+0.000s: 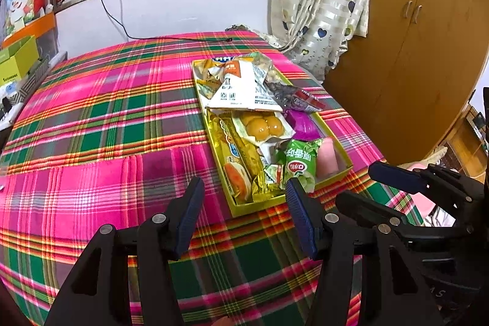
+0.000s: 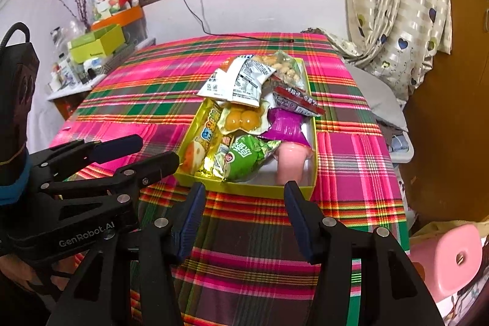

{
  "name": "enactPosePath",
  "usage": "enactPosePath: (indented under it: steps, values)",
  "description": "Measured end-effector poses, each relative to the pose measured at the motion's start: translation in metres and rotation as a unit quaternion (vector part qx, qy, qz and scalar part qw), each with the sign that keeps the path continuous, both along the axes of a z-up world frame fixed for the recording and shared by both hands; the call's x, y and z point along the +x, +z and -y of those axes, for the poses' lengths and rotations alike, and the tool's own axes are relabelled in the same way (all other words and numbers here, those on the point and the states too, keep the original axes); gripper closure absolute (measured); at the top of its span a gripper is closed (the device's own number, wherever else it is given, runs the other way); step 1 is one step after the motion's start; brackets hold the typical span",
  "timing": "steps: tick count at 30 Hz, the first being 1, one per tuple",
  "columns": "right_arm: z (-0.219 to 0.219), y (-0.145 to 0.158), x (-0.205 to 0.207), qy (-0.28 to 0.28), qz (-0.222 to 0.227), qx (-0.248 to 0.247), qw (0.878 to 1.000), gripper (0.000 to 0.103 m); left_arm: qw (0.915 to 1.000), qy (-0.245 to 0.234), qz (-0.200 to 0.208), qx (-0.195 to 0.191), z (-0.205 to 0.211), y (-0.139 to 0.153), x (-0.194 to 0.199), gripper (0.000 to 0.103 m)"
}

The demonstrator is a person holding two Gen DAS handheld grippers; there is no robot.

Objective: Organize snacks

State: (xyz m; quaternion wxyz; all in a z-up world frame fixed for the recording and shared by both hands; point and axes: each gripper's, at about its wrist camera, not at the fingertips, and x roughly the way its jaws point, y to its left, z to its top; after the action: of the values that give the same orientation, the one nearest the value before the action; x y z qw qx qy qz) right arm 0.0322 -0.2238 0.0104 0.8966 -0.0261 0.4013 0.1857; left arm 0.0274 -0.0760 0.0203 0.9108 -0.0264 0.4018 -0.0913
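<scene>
A yellow-green shallow box [image 1: 259, 205] [image 2: 262, 188] lies on the plaid tablecloth, full of snack packets: a white packet [image 1: 241, 87] [image 2: 241, 81], a clear pack of yellow balls [image 1: 262, 124] [image 2: 241, 119], a green packet [image 1: 299, 161] [image 2: 247, 155], a purple one [image 2: 284, 124] and a pink one [image 2: 290, 158]. My left gripper [image 1: 244, 188] is open and empty, just before the box's near end. My right gripper [image 2: 243, 191] is open and empty at the box's near edge; it also shows in the left wrist view [image 1: 360, 182].
The pink and green plaid tablecloth [image 1: 107, 118] covers the table. Boxes and clutter [image 2: 94, 48] stand on a side shelf at the left. A curtain [image 2: 397, 5] and wooden cupboard [image 1: 412, 35] are at the right. A pink stool [image 2: 443, 258] stands by the table's right edge.
</scene>
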Motion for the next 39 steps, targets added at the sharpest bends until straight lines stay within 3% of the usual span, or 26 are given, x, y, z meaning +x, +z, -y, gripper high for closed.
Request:
enactPosePath:
  steps: [18, 39]
  values:
    - [0.003, -0.015, 0.012, 0.006, -0.022, 0.005, 1.0, 0.051, 0.9996, 0.012, -0.021, 0.014, 0.005, -0.013, 0.01, 0.047]
    - [0.014, -0.014, 0.012, 0.016, -0.016, 0.021, 1.0, 0.051, 0.9988, 0.036, -0.01, 0.03, 0.019, -0.008, 0.004, 0.047]
